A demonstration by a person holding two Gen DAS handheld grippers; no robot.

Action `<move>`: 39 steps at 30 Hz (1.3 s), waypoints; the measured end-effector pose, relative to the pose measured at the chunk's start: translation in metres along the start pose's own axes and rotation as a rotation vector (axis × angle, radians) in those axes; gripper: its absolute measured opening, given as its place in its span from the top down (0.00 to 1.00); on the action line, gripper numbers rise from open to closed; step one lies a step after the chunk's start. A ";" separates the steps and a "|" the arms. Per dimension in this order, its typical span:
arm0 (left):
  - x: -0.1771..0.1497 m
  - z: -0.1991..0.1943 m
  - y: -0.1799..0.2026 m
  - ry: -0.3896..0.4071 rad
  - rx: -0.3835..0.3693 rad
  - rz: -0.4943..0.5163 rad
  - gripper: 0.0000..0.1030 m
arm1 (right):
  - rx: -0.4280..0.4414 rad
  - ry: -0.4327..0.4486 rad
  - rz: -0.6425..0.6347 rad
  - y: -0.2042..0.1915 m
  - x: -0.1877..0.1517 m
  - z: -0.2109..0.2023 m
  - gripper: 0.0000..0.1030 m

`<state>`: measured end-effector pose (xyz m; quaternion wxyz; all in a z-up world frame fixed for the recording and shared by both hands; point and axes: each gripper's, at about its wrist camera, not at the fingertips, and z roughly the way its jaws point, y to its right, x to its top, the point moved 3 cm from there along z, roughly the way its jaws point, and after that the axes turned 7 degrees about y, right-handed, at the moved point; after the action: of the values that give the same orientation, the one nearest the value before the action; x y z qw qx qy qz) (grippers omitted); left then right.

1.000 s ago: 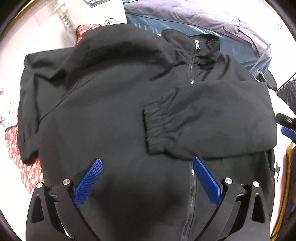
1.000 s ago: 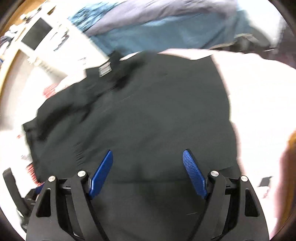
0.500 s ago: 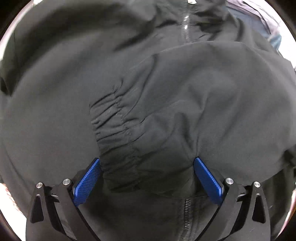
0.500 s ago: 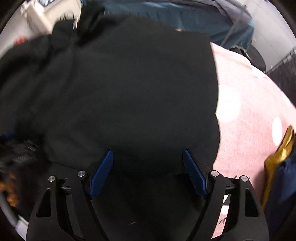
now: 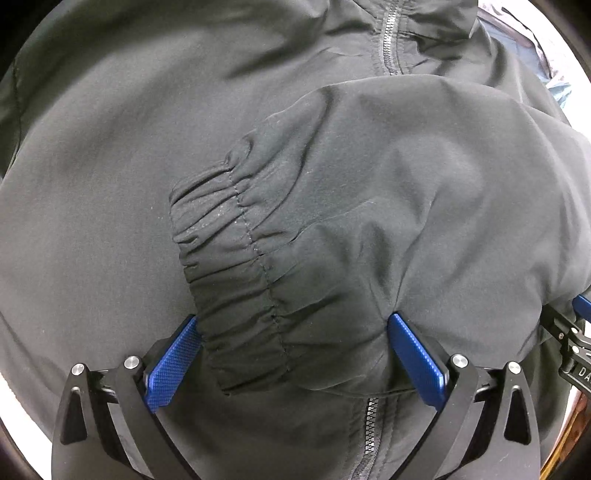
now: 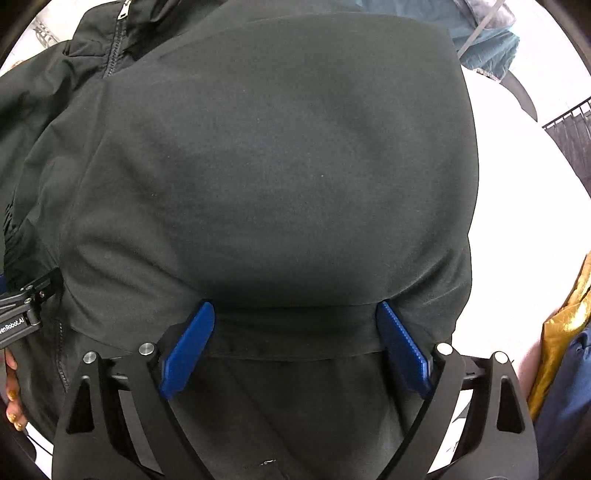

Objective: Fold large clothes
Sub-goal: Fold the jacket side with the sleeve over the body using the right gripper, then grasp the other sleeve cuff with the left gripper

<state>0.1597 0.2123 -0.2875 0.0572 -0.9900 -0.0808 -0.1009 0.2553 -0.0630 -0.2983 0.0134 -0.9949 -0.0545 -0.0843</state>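
Note:
A black zip-up jacket (image 5: 110,221) lies spread out, with one sleeve (image 5: 424,192) folded across its front. My left gripper (image 5: 295,320) points down onto it and is open, its blue fingers (image 5: 173,362) straddling the gathered cuff (image 5: 229,266) without squeezing it. My right gripper (image 6: 294,305) also points down on the jacket (image 6: 277,166), over the wider part of the folded sleeve. Its jaws are opening, and the sleeve's lower edge (image 6: 295,332) lies between the wide-spread pads. The zipper (image 5: 388,33) runs up towards the collar.
The other gripper's black frame (image 6: 22,314) and a hand (image 6: 11,391) show at the left edge of the right wrist view. A pale bed surface (image 6: 517,192) lies on the right, with gold fabric (image 6: 561,328), a wire basket (image 6: 572,136) and teal bedding (image 6: 484,44).
Both grippers have come down close onto the jacket, which now fills each view. The left one settled around the cuff. The right one's fingers have spread a little wider.

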 end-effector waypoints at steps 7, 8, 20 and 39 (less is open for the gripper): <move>-0.016 -0.018 -0.021 0.028 -0.012 -0.059 0.05 | 0.029 0.048 0.108 0.003 -0.006 -0.043 0.13; -0.018 -0.027 -0.026 0.055 0.006 -0.090 0.06 | 0.033 0.057 0.105 0.001 -0.008 -0.049 0.13; -0.048 -0.133 -0.113 0.345 0.024 -0.296 0.06 | 0.129 0.028 0.056 -0.034 -0.058 -0.082 0.13; -0.052 -0.143 -0.292 0.375 0.305 -0.458 0.51 | 0.132 0.073 -0.103 -0.093 -0.090 -0.106 0.13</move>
<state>0.0323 0.4723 -0.1307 0.1946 -0.8902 -0.3036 -0.2783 0.1388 0.0165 -0.2076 0.0767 -0.9839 -0.1104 -0.1175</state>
